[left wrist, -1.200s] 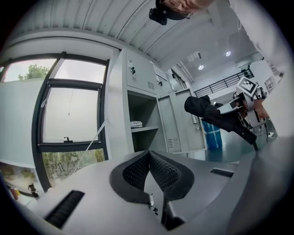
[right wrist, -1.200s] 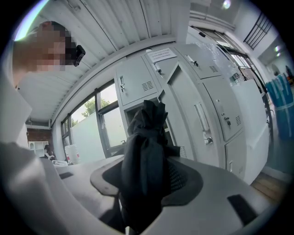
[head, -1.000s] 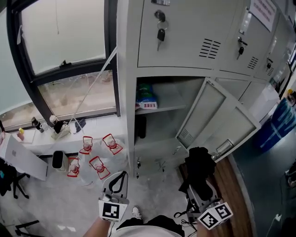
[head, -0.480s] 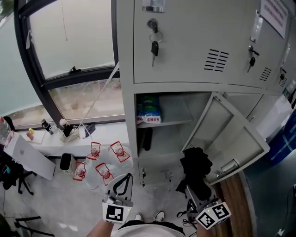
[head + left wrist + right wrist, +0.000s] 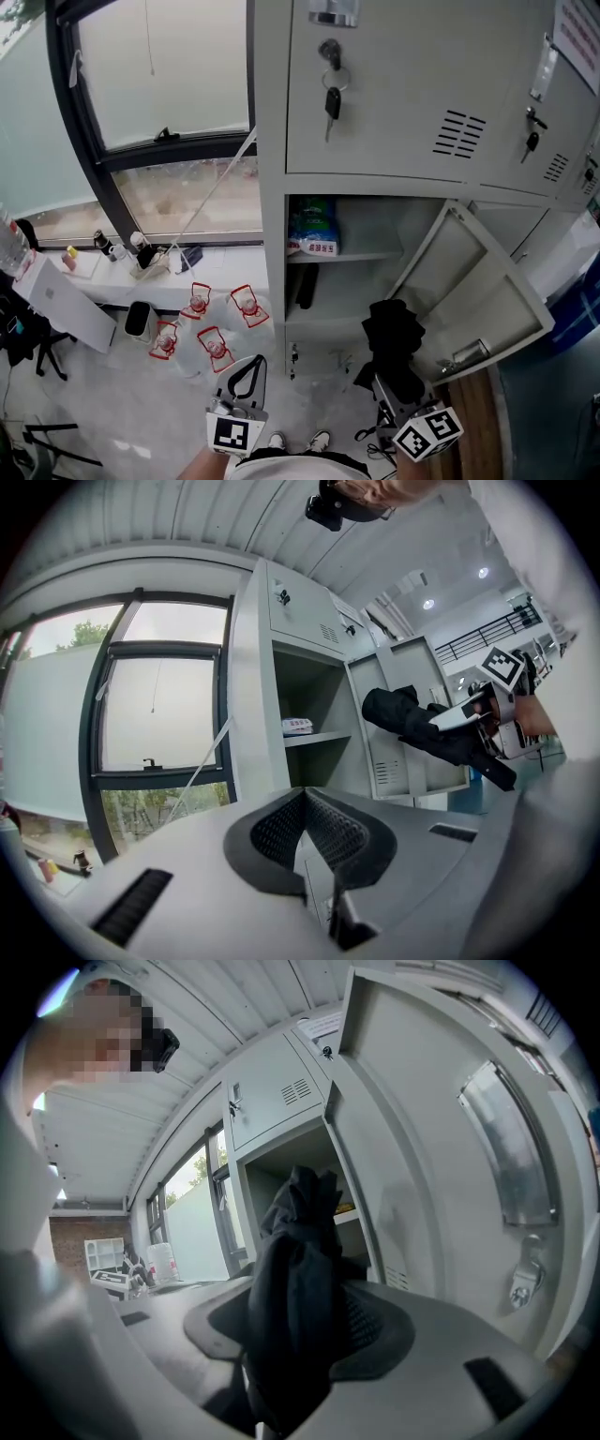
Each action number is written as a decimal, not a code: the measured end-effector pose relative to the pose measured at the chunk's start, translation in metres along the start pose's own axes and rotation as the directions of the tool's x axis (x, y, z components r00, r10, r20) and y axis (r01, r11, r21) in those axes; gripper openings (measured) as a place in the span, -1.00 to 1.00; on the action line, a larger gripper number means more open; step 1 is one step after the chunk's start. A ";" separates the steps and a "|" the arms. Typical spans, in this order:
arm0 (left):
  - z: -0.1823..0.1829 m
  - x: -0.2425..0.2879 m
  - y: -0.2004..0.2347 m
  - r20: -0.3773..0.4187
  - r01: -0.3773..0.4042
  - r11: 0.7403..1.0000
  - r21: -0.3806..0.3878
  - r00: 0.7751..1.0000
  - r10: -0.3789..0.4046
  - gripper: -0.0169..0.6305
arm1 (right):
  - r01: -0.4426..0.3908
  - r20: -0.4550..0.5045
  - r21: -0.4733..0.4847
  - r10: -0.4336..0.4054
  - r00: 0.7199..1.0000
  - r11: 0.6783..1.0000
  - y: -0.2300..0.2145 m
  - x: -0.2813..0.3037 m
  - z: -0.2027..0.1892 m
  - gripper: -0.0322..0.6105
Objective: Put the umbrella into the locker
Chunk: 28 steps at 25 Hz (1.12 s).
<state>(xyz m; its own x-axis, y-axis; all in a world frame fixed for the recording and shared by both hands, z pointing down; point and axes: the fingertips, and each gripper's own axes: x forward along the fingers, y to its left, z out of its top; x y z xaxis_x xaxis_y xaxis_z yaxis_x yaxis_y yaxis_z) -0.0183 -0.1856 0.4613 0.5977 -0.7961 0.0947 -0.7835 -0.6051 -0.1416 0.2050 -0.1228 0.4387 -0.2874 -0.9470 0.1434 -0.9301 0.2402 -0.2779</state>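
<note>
Head view, left to right: four red-labelled bottles (image 5: pixel 214 345) are grouped on the floor below the window (image 5: pixel 159 75); the left gripper (image 5: pixel 246 364) is held low, its fingers pressed together on nothing; one locker (image 5: pixel 272 272) is shown with its lower compartment open, its one shelf (image 5: pixel 352 253) loaded with one packet (image 5: pixel 314 230); two keys (image 5: pixel 330 101) are hung in the upper doors; one folded black umbrella (image 5: pixel 392 336) is clamped between the fingers of the right gripper (image 5: pixel 401 398), outside the compartment, just beside the open door (image 5: pixel 483 295). Likely faults: loose fabric may be snagged on the shelf edge or door; the grip may be lost, since cloth appears to be what is held.
</note>
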 end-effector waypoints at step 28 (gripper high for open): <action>0.003 -0.016 0.007 0.014 0.009 1.000 0.010 1.000 -0.009 -0.88 | 0.022 -0.035 -0.004 -0.022 0.999 1.000 -0.017 0.075 -0.012 -0.22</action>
<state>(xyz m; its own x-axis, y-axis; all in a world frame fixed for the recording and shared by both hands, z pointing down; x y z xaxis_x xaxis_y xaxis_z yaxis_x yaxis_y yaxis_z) -0.0323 -0.1772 0.4555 0.6071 -0.7903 0.0827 -0.7763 -0.6121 -0.1505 0.1967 -0.1951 0.4656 -0.2748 -0.9440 0.1828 -0.9371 0.2204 -0.2706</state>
